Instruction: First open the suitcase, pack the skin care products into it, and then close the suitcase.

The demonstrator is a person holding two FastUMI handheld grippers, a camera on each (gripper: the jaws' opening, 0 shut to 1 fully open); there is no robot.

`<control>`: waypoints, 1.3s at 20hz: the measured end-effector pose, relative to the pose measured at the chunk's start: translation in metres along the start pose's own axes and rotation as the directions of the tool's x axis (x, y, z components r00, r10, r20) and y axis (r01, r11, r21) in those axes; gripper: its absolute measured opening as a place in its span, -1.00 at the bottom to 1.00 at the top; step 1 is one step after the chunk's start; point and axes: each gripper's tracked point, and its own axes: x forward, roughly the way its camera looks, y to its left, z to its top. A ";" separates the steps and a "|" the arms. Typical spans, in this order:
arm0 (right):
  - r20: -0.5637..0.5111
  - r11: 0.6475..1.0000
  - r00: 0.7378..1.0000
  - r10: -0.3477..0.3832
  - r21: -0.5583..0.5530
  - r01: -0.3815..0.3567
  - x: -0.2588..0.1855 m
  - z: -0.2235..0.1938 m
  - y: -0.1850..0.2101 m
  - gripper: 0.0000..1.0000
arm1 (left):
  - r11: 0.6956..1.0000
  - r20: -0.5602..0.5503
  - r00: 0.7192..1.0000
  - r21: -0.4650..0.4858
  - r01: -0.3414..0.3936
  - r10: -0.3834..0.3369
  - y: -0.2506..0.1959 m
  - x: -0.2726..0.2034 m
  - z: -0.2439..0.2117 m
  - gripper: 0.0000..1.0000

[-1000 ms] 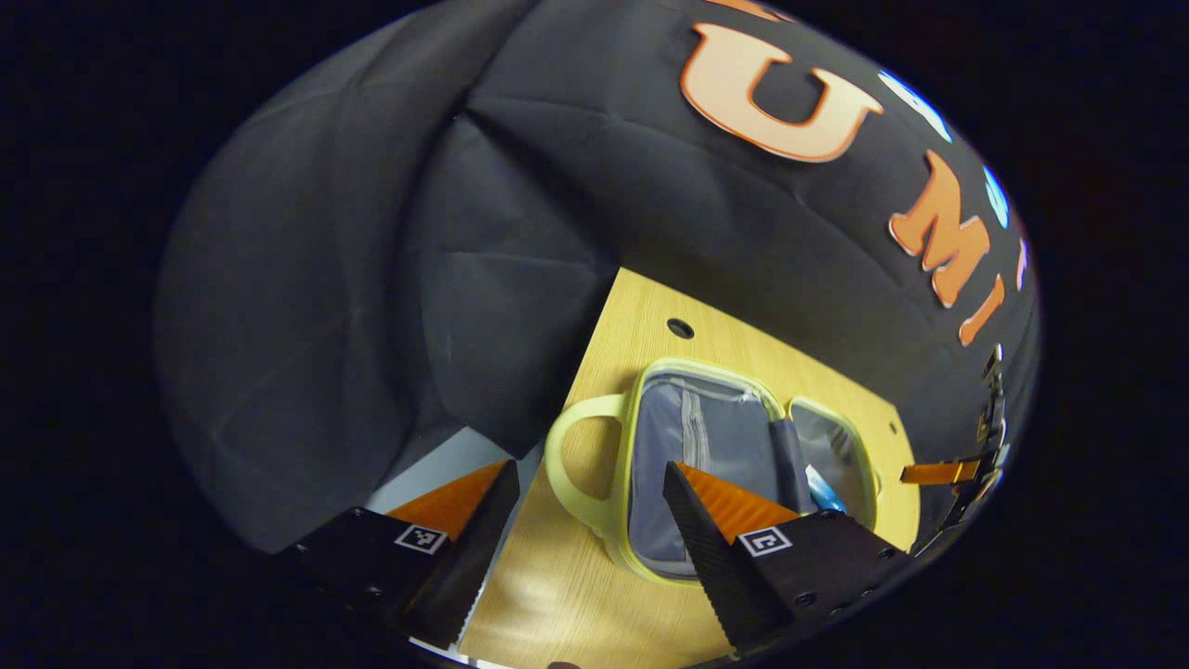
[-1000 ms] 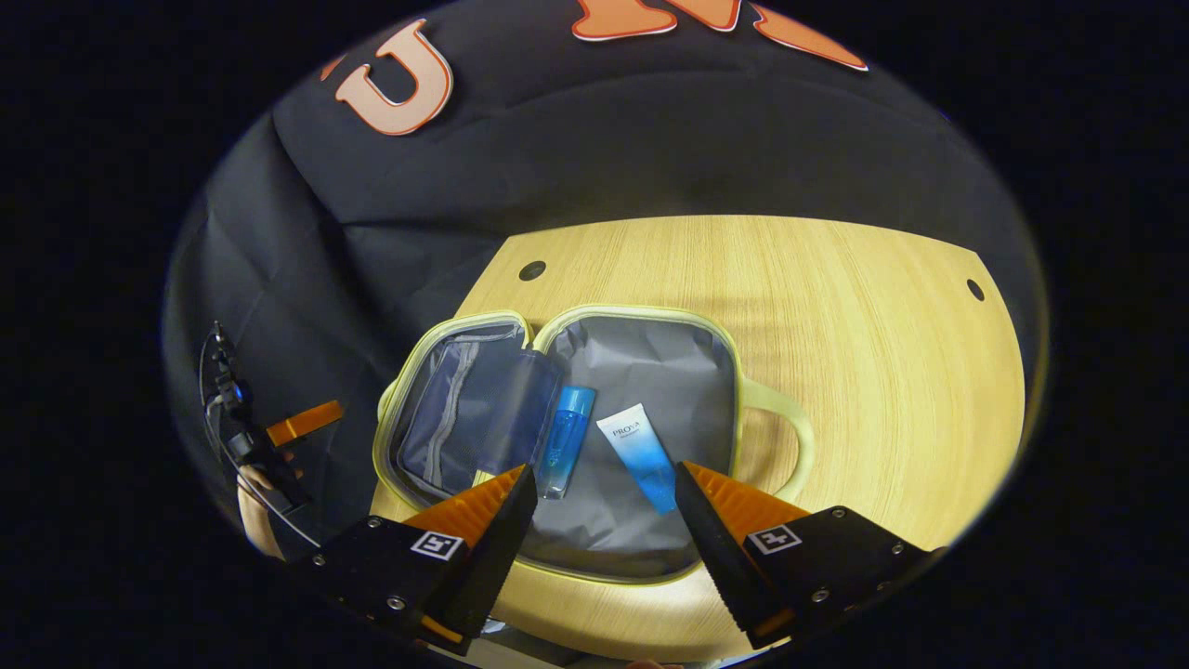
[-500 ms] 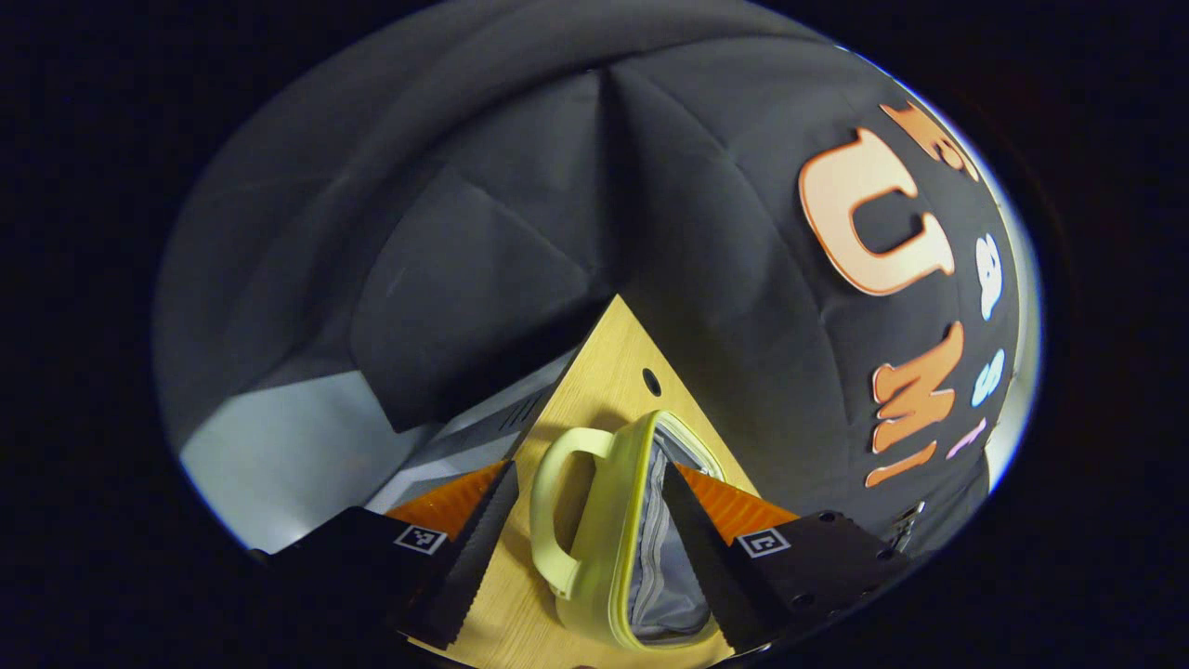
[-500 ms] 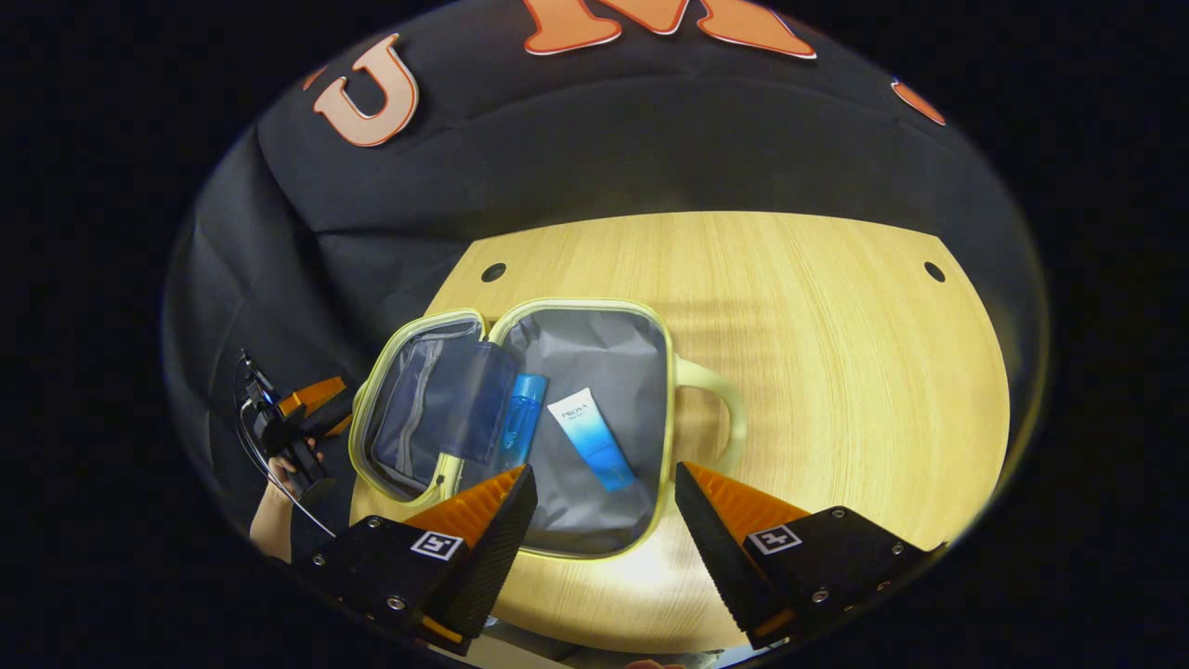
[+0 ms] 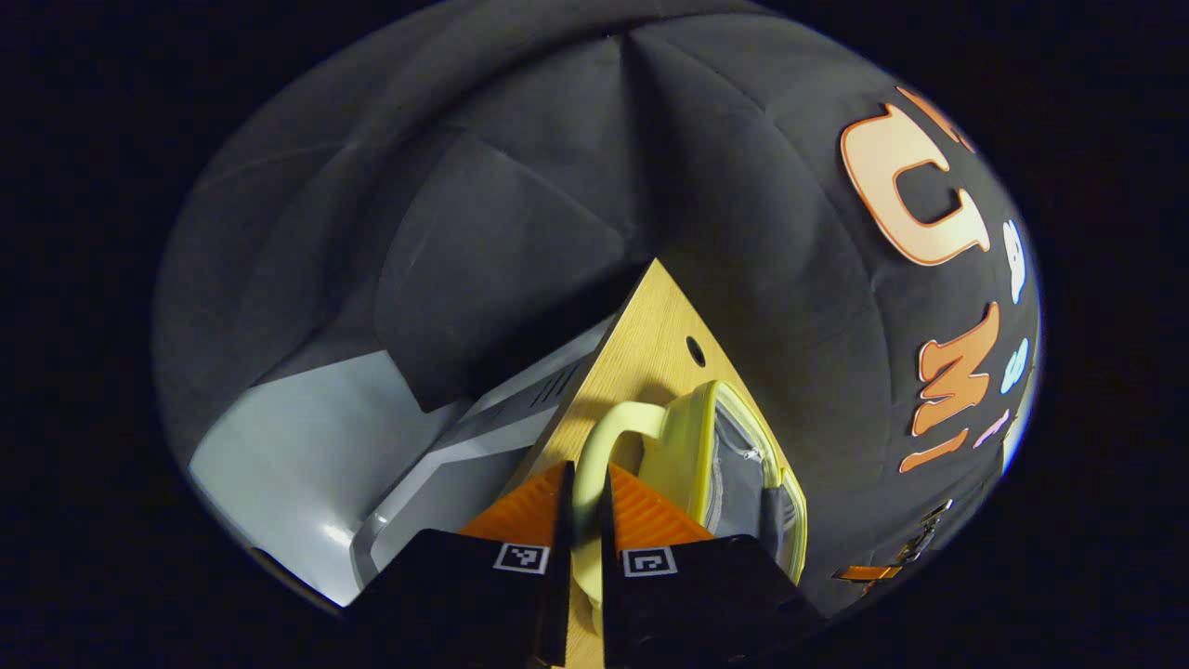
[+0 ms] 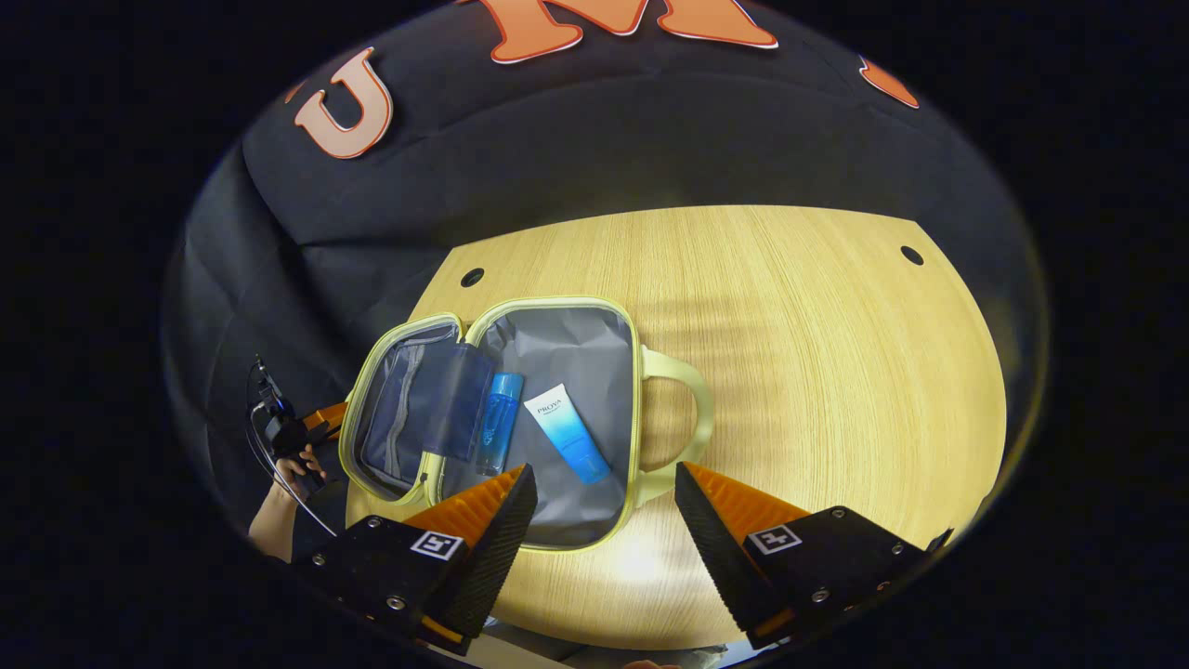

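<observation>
Black cloth walls close in the booth behind a pale wooden table (image 6: 790, 353), with a grey floor showing at about eight o'clock in my left gripper view. In my right gripper view the suitcase (image 6: 567, 362), a small yellow-green case with grey lining, lies open and flat on the table, its two halves side by side and its long axis running nine to three. Its near handle (image 6: 683, 418) points toward three o'clock; the lid half (image 6: 399, 418) lies toward nine. Inside the main half, a blue bottle (image 6: 499, 423) lies with its cap toward twelve and its length running twelve to six, just beside a white-and-blue tube (image 6: 567, 435) slanted from eleven to five, its white end up. My right gripper (image 6: 604, 520) hangs above the front rim with its fingers spread wide, touching nothing. My left gripper (image 5: 583, 539) is pressed together on the lid-side handle (image 5: 604, 455), both fingers pinching the loop; from the right gripper view it sits at nine o'clock off the lid's outer edge, with my hand (image 6: 297, 465) behind it.
</observation>
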 end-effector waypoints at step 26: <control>0.298 0.995 0.954 0.017 -0.096 0.013 -0.121 0.057 -0.179 0.91 | 0.325 0.320 0.936 0.878 -0.351 0.145 -0.438 -0.058 -0.109 -0.91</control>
